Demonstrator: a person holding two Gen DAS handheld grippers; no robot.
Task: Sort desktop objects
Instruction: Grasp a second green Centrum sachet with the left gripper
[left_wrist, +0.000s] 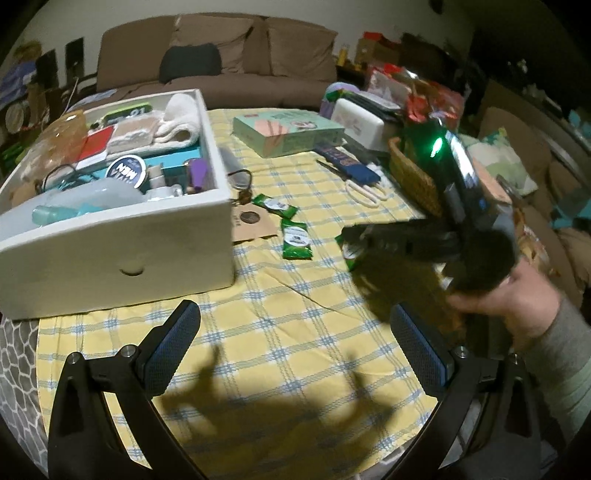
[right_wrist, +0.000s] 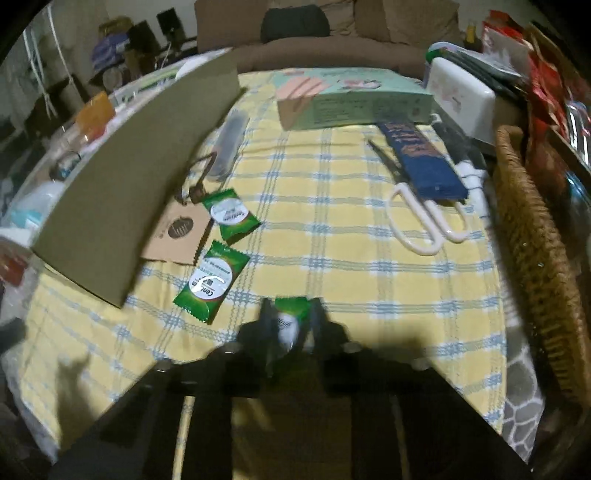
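Note:
My right gripper (right_wrist: 290, 314) is shut on a green sachet (right_wrist: 291, 319), held low over the checked tablecloth; in the left wrist view the right gripper (left_wrist: 354, 236) appears blurred with the sachet (left_wrist: 349, 254) at its tip. Two more green sachets (right_wrist: 210, 284) (right_wrist: 231, 216) lie on the cloth beside the white box (right_wrist: 122, 184); they also show in the left wrist view (left_wrist: 295, 240) (left_wrist: 277, 205). The white box (left_wrist: 122, 251) holds several items. My left gripper (left_wrist: 295, 321) is open and empty above the cloth, right of the box.
A brown paper tag (right_wrist: 177, 236) and keys (left_wrist: 242, 184) lie by the box. White-handled scissors (right_wrist: 424, 221), a blue case (right_wrist: 421, 162), a mint box (right_wrist: 351, 99) and a wicker basket (right_wrist: 532, 229) sit at the right and far side.

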